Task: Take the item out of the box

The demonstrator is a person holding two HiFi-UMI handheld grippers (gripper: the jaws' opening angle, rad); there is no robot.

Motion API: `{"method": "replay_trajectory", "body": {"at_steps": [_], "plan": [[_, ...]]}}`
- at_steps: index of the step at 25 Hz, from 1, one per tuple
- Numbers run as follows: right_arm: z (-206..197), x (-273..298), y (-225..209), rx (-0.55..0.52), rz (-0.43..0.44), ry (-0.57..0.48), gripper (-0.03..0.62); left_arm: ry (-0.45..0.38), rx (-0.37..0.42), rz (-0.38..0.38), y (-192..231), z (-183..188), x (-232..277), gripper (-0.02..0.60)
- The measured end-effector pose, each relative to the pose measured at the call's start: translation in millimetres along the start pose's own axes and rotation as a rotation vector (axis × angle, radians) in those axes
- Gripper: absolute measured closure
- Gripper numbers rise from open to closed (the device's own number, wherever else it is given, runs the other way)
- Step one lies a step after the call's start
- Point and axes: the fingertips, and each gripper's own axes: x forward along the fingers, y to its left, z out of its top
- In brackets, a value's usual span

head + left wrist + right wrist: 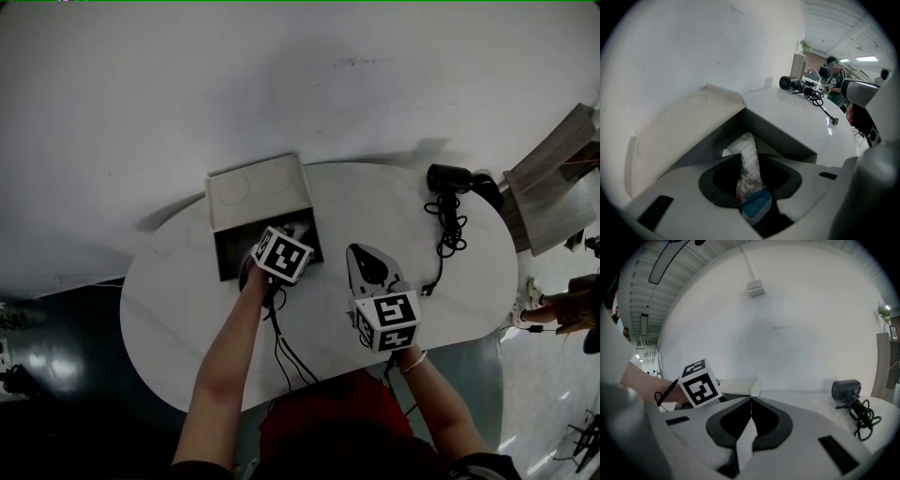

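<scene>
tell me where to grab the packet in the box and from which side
Pinch the packet across its thin crumpled middle, coming from above through the open top of the box: it stands on end. The left gripper grips it so.

Left gripper (746,160) angled steeply down, jaws pinching a packet (747,143), right gripper (751,398) tilted slightly down, jaws together

The box (230,255) stands open at the table's (169,309) far left edge. Its cream lid (258,192) is flipped back and lies flat beyond the dark inside. The item, a crumpled white packet (747,149) with a blue-printed end, stands nearly upright in the box. It rises from the bottom, and the left gripper's (749,161) jaws pinch it partway along its length.
</scene>
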Motion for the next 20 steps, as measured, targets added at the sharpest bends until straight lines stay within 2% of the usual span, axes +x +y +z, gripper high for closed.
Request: {"method": "replay_trajectory", "body": {"at_steps": [9,20], "plan": [[1.6,-4.8,6.0,-0.007,-0.006,0.0,0.579,-0.055,0.054,0.023,-6.2,2.2,-10.4,0.463],[4.6,-12.9,13.8,-0.017,-0.02,-0.007,0.579,-0.203,0.064,0.085,-6.4,19.9,-45.9,0.466]]}}
